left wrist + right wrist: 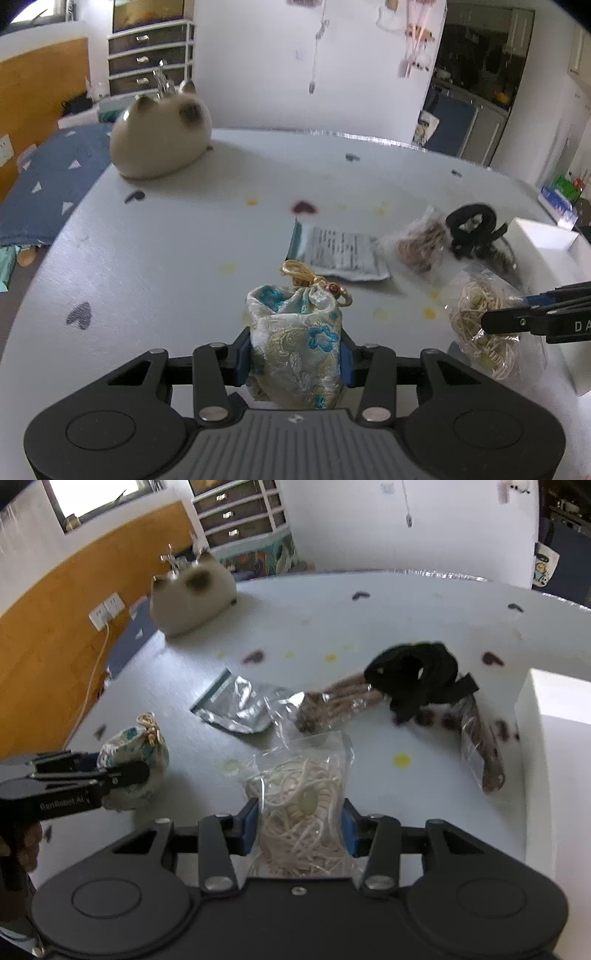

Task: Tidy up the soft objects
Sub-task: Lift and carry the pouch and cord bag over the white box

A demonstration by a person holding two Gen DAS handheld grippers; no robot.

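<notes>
My left gripper (295, 354) is shut on a brocade drawstring pouch (295, 343) with blue flowers and a gold cord, held over the table; the pouch also shows in the right wrist view (136, 760). My right gripper (299, 823) is shut on a clear bag of cream cord (299, 812), which also shows in the left wrist view (484, 317). A cream cat plush (159, 136) sits at the table's far left, also in the right wrist view (192, 594). A black strap bundle (417, 675) lies on clear bags of brown items (332, 709).
The white table (184, 240) has heart and dot stickers. A silver foil packet (236, 709) lies at its middle. A white box (554, 716) stands at the right edge. A blue patterned cloth (48, 184) lies left of the table. Drawers stand behind.
</notes>
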